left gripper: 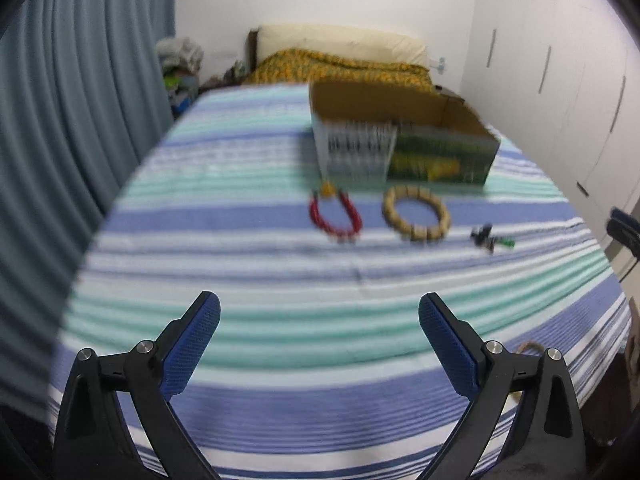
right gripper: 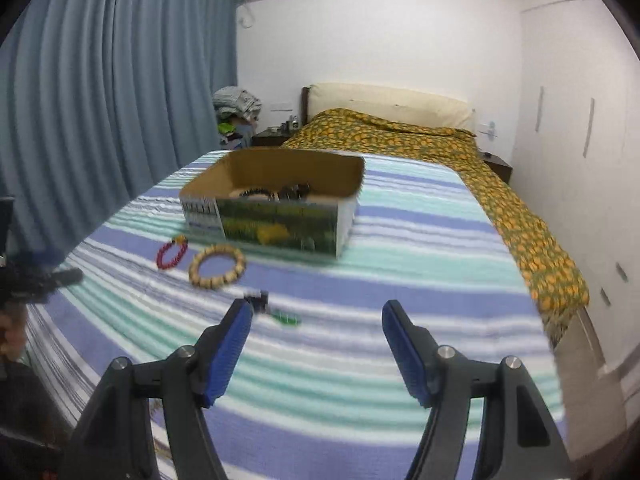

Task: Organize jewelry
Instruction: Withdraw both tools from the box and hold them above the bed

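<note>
A red bead bracelet (left gripper: 335,216) (right gripper: 172,254), a tan wooden bead bracelet (left gripper: 416,213) (right gripper: 217,266) and a small dark piece with a green part (left gripper: 491,237) (right gripper: 272,309) lie on the striped bedspread (left gripper: 280,280) in front of an open cardboard box (left gripper: 404,140) (right gripper: 276,204). The box holds some dark beaded jewelry (right gripper: 276,193). My left gripper (left gripper: 319,312) is open and empty, well short of the bracelets. My right gripper (right gripper: 317,318) is open and empty, with its left finger (right gripper: 234,344) close to the small dark piece.
A yellow floral blanket (right gripper: 500,184) and a cream pillow (right gripper: 392,104) lie at the far end of the bed. Blue curtains (right gripper: 100,100) hang on the left. White wardrobe doors (left gripper: 560,80) stand on the right. The left gripper shows at the edge of the right wrist view (right gripper: 36,276).
</note>
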A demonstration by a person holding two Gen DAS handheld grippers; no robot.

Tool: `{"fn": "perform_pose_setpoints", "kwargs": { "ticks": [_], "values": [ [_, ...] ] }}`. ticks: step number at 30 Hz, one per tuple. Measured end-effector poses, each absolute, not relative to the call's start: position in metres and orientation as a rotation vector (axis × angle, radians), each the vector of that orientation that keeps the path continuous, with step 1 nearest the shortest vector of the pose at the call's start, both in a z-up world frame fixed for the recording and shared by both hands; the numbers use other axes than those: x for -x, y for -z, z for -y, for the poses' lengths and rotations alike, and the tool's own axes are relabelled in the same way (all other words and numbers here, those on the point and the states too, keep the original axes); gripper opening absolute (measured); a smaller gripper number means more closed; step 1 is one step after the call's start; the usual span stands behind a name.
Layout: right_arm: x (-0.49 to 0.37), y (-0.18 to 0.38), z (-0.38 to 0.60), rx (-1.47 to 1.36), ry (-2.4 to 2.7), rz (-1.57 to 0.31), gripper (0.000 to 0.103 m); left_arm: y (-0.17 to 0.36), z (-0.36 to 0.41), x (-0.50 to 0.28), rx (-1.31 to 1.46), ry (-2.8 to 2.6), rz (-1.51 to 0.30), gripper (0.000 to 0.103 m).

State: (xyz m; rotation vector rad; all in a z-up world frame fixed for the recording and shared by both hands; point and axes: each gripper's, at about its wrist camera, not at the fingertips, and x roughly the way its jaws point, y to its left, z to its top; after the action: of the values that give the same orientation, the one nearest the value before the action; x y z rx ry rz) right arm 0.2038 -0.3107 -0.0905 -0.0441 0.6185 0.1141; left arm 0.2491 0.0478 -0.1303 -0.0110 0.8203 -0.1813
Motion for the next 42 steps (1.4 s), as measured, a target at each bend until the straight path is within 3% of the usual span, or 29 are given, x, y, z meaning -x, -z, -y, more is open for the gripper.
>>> {"fn": "perform_pose_setpoints", "kwargs": {
  "ticks": [9, 19, 42],
  "values": [
    [-0.192, 0.154, 0.316, 0.02, -0.036, -0.673, 0.07, 0.164, -0.021, -0.261, -0.01, 0.136, -0.785, 0.1],
    [-0.206, 0.161, 0.305, 0.02, -0.054, -0.696, 0.07, 0.187, -0.024, -0.29, 0.031, 0.119, -0.917, 0.1],
    [-0.208, 0.173, 0.305, 0.011, 0.017, -0.689, 0.07, 0.19, -0.013, -0.286, -0.04, 0.087, -0.934, 0.103]
  ]
}}
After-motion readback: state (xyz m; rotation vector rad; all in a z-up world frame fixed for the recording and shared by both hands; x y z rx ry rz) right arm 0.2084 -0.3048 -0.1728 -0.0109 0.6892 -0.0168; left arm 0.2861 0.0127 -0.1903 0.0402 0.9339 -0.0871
